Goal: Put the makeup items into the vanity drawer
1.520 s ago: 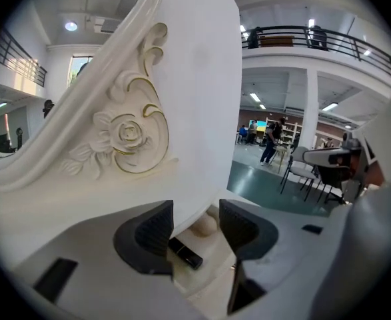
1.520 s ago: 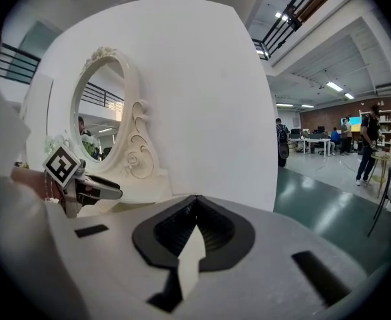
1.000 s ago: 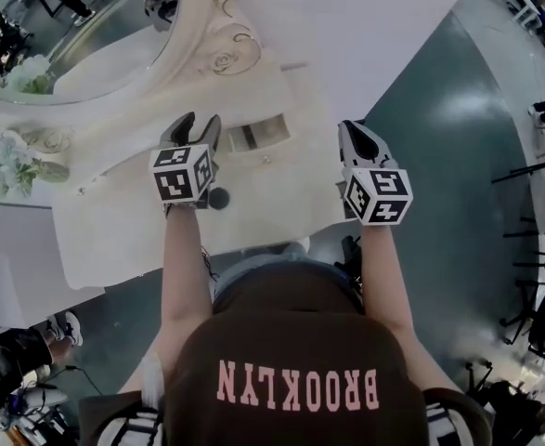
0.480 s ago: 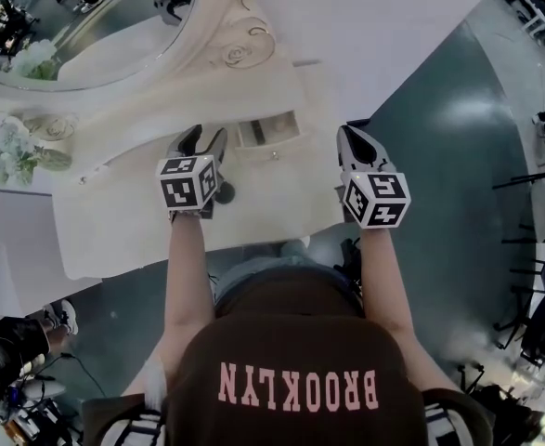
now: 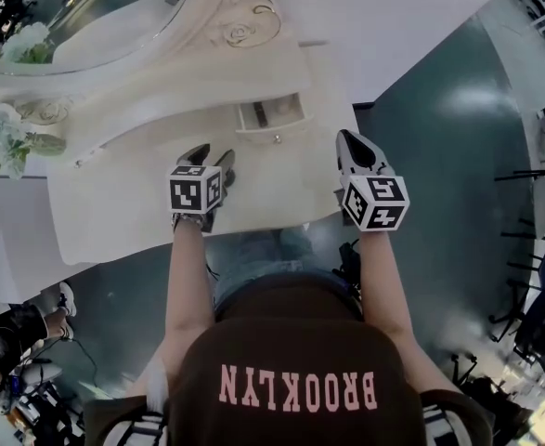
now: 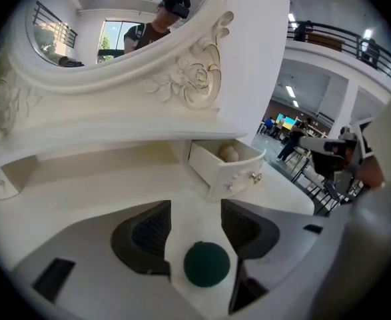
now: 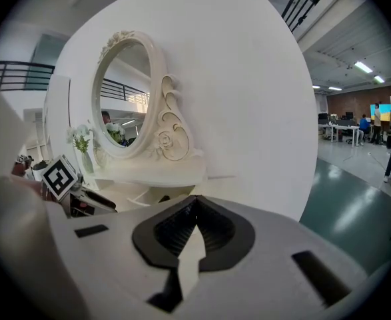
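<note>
l gripper [image 5: 211, 154] dropped over green ball [image 6: 207, 264], jaws wide; r gripper [image 5: 347, 137] closed; drawer [image 5: 270, 117] open.

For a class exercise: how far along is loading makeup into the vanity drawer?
Done: the drawer is open with a beige round item inside. In hand: the left gripper, jaws just opening wider, straddles a dark green ball on the tabletop, ungripped. The right gripper is shut, empty. Left: ball into drawer.
</note>
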Motion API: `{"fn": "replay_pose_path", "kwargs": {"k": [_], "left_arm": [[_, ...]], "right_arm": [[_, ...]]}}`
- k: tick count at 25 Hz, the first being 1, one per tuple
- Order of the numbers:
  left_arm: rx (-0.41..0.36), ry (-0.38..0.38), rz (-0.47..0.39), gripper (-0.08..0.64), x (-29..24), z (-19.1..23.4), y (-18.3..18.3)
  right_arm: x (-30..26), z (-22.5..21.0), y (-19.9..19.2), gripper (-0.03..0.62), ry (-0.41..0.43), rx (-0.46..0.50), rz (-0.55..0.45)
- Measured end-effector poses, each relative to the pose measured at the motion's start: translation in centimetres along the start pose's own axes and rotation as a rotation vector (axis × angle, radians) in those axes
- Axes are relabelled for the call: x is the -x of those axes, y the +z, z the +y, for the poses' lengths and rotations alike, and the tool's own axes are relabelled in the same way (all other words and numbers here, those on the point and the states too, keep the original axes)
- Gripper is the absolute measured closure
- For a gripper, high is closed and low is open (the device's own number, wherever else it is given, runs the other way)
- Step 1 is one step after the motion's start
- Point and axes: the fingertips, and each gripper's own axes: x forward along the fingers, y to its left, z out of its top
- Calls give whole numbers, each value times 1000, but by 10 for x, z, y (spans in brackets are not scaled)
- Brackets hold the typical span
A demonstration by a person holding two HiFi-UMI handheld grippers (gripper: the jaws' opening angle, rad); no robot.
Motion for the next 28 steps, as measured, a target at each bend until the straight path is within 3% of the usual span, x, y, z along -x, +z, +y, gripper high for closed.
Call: {"fn": "replay_pose_path", "kwargs": {"k": [11,17,19,20,21,28], "left_arm": [[18,-31,97,319,3,-9,-52],[-72,6,128,318,1,-11,-66],[-85,14,122,371,2,-9,-65],[-66,18,103,433,4,-8,-61],[-39,25,81,538,6,-6,-57],[-40,31,67,540,9,-4,-48]], "right_arm": [[-11,11,-47,594,37,-70,86],[-10,8,-65,594,28,-111,114],[-11,8,-67,594,27,-112,116],[-11,9,-67,594,27,-110,117],[-11,10,-67,594,29,-107,117],[-11,12,-54,594,31,-88,95]]}}
